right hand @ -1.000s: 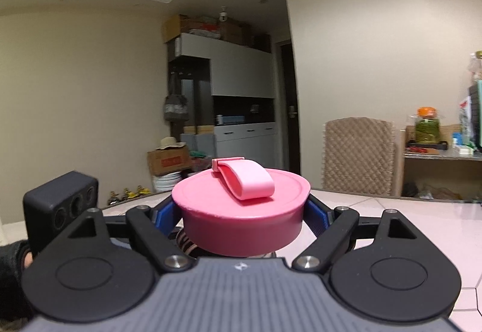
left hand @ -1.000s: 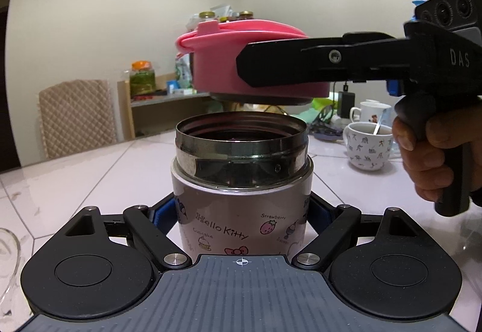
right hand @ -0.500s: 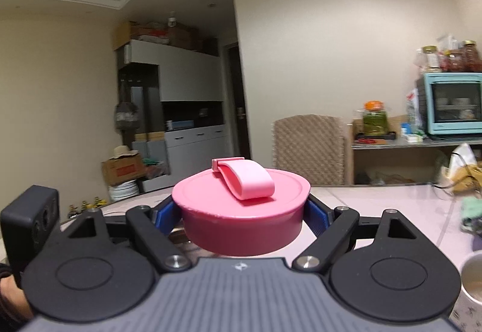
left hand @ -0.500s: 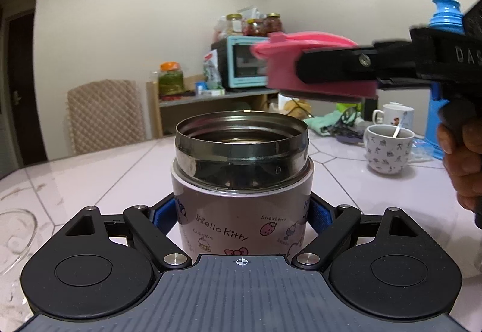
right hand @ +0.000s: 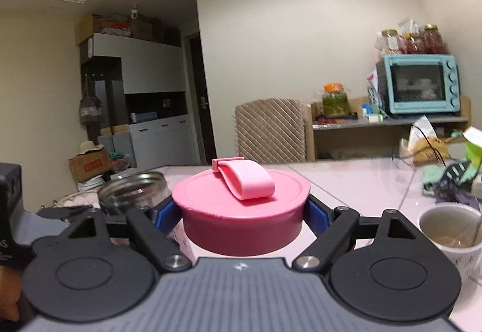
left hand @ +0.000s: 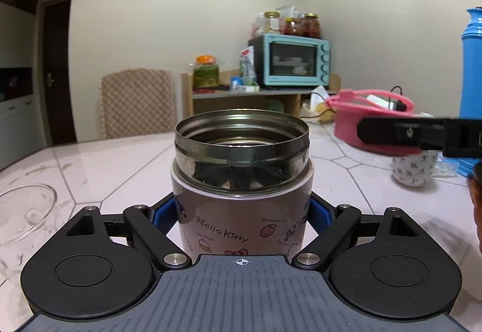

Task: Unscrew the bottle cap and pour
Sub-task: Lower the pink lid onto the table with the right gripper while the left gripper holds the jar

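Observation:
My left gripper (left hand: pixel 242 211) is shut on the Hello Kitty food jar (left hand: pixel 241 199), which stands upright on the table with its steel mouth open. My right gripper (right hand: pixel 241 211) is shut on the pink screw cap (right hand: pixel 241 208), its strap on top. In the left wrist view the pink cap (left hand: pixel 346 127) sits low at the right, beside and below the jar's rim, held by the right gripper's black fingers (left hand: pixel 400 133). In the right wrist view the open jar (right hand: pixel 135 193) is at the left, behind the cap.
A glass bowl (left hand: pixel 21 211) stands on the pale tiled table (left hand: pixel 120 163) at the left. A white mug with a spoon (right hand: pixel 452 235) is at the right, also seen in the left view (left hand: pixel 412 169). A blue thermos (left hand: pixel 471 67) stands far right. Chair and shelf behind.
The right gripper has carried the pink cap from above the jar's mouth off to the right and down toward the table. The jar stays held in the left gripper.

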A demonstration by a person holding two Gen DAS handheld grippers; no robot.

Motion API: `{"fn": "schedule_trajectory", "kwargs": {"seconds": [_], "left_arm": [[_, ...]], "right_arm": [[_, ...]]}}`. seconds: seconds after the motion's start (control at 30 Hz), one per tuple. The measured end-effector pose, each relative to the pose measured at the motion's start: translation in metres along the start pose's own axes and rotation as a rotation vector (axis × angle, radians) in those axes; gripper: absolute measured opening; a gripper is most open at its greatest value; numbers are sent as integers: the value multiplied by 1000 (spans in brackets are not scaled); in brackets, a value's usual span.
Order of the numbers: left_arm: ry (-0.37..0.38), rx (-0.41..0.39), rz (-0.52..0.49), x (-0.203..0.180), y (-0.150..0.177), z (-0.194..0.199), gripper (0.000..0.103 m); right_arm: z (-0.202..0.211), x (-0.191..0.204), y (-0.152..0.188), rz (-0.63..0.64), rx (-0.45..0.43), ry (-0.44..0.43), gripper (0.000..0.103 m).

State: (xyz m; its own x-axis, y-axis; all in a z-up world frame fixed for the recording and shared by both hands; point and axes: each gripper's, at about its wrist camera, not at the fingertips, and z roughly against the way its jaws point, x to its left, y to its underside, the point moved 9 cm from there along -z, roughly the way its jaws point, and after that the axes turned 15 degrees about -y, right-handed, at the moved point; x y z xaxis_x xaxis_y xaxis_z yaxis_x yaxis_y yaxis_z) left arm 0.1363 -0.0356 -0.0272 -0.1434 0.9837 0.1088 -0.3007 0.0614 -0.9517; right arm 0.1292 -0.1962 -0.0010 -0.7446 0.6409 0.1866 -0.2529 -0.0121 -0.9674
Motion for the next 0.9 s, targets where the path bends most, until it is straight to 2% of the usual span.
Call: {"fn": "schedule_trajectory", "kwargs": {"seconds": [0.2,0.8,0.9], "left_arm": [[-14,10,3,1,1,-1,90],[-17,35,-8,2,1,1,90],[-25,53,-37,0,3,2,93]], "right_arm": [[1,-6,13,-25,50,64,85],[-9,-4,29,-50,110,85,85],[-8,-5,32,-54,123,98,85]]}}
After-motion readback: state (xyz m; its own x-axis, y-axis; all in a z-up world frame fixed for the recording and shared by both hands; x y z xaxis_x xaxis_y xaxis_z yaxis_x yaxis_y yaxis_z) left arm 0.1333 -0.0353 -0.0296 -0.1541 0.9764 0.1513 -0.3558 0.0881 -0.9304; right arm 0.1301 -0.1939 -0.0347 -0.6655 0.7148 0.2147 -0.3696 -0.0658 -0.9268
